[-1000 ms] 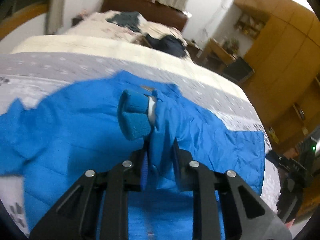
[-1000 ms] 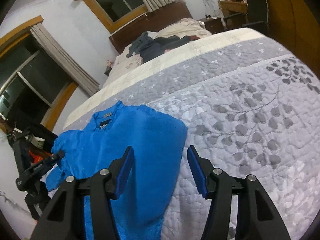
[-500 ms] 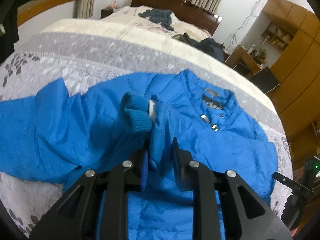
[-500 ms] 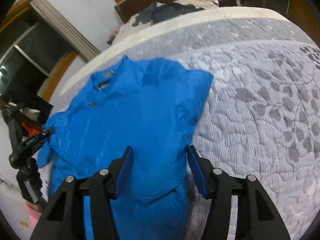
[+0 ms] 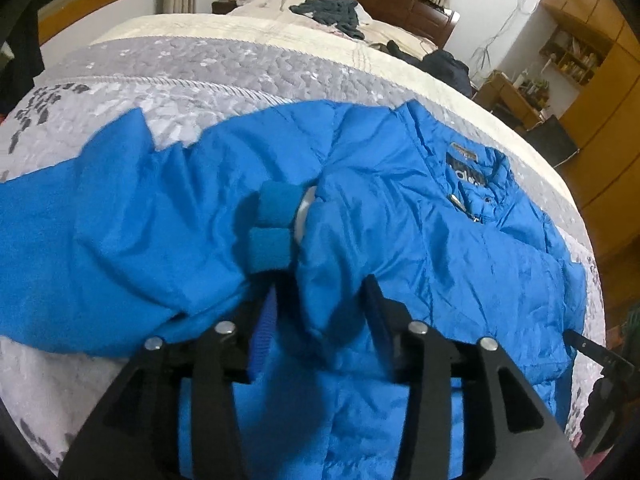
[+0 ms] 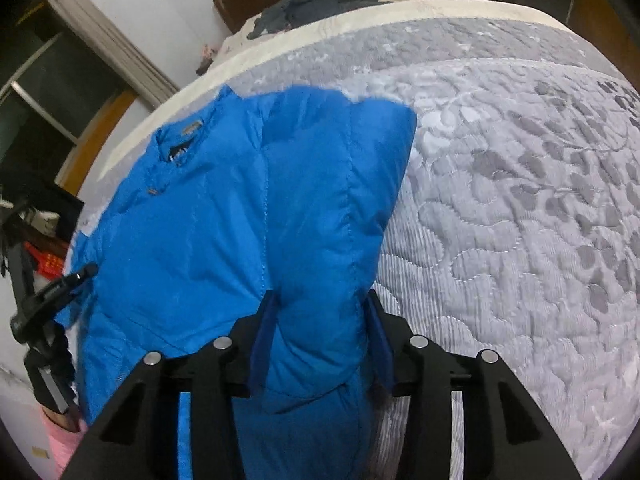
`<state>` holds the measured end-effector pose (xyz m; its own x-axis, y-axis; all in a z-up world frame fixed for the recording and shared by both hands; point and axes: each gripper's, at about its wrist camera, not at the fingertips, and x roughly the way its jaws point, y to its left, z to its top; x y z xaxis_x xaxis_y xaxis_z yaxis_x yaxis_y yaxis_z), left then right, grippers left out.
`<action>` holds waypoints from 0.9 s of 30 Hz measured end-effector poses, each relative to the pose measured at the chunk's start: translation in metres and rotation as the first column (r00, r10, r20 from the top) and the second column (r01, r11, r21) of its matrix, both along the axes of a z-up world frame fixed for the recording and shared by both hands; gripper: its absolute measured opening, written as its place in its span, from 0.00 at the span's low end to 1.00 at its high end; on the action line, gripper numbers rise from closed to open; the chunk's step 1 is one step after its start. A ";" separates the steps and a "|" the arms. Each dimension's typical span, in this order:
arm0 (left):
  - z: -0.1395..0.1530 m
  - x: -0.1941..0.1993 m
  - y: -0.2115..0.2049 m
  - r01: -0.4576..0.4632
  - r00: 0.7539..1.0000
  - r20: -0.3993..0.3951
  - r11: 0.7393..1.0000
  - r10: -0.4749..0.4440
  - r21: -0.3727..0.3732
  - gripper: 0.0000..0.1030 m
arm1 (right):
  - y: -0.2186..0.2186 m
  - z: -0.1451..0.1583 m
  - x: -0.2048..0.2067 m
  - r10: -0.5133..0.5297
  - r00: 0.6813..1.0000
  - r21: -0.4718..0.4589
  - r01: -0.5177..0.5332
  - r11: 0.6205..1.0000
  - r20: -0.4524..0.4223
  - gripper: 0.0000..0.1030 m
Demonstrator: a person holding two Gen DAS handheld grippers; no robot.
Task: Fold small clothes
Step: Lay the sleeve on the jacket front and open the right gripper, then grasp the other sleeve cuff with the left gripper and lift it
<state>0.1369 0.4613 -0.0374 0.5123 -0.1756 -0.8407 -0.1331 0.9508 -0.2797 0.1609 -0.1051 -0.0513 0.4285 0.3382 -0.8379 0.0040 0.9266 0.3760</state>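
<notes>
A blue puffer jacket (image 5: 420, 240) lies front up on the grey quilt, collar (image 5: 468, 168) toward the bed's head. Its sleeve, ending in a knit cuff (image 5: 272, 232), lies across the chest and runs between the fingers of my left gripper (image 5: 320, 300). Those jaws stand apart, with a dark gap beside the fabric. In the right wrist view the jacket (image 6: 200, 220) has its side edge folded up, and my right gripper (image 6: 320, 316) is shut on that thick fold, which bulges above the pads.
The grey patterned quilt (image 6: 520, 200) spreads wide to the right of the jacket. Dark clothes (image 5: 328, 12) lie by the headboard. A black stand (image 6: 44, 312) is beside the bed near the jacket's hem. Wooden cabinets (image 5: 600, 120) line the far side.
My left jaws have widened around the sleeve laid on the chest. My right gripper moved in onto the jacket's side edge and its jaws narrowed on the fold.
</notes>
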 end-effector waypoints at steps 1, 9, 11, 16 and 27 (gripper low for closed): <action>0.005 -0.003 0.002 -0.007 1.000 0.011 1.000 0.007 0.000 0.45 | -0.001 0.010 -0.004 -0.009 1.000 -0.003 0.010 1.000 0.022 0.45; 0.055 -0.016 -0.024 0.060 0.991 0.122 0.998 -0.062 0.020 0.56 | 0.048 0.068 -0.017 0.081 0.988 0.012 -0.083 0.996 0.129 0.45; 0.049 -0.010 -0.039 0.109 0.990 0.090 0.994 -0.109 0.004 0.57 | 0.068 0.060 -0.010 0.123 0.988 0.025 -0.126 0.992 0.093 0.45; 0.015 0.004 -0.052 0.126 0.992 -0.002 0.991 -0.126 0.055 0.57 | 0.097 0.021 0.010 0.144 0.990 -0.041 -0.144 0.989 -0.012 0.44; -0.014 0.004 -0.053 0.144 0.990 0.000 0.985 -0.144 0.093 0.61 | 0.095 -0.006 0.012 0.145 0.989 -0.017 -0.145 0.989 -0.009 0.43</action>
